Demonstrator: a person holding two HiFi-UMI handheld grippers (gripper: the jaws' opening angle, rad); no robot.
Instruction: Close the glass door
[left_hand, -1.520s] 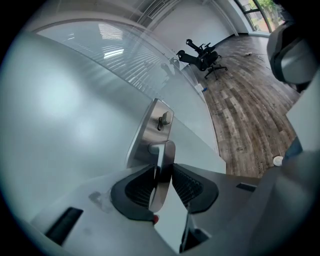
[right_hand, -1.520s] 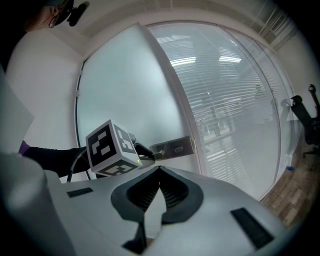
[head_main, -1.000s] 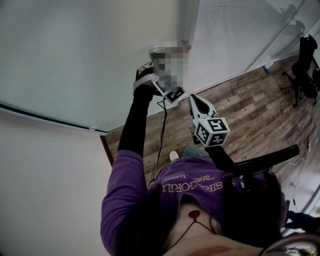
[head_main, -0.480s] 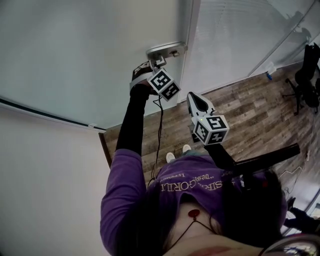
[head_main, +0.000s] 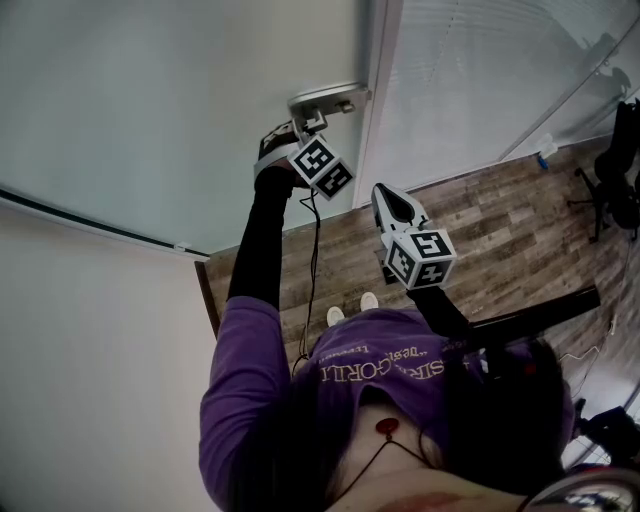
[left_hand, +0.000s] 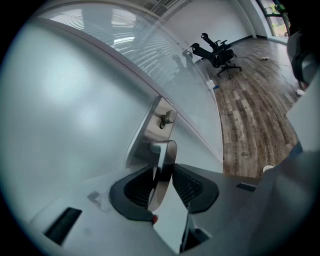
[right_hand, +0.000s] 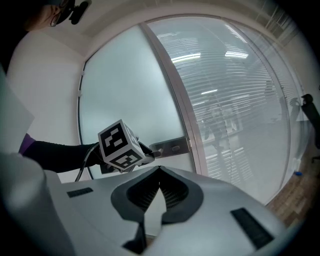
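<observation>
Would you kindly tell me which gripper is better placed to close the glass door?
Left. The left gripper is clamped on the handle of the door, while the right gripper hangs apart from it, jaws together and empty.

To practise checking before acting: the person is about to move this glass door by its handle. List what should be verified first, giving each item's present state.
1. Left hand-held gripper grips the door handle: ok, lever sits between its pads.
2. Right hand-held gripper out of the way: ok, shut, empty, off the glass door.
3. Cable clear of the handle: ok, it hangs below the left arm.
4. Door flush with the frame: cannot tell.
</observation>
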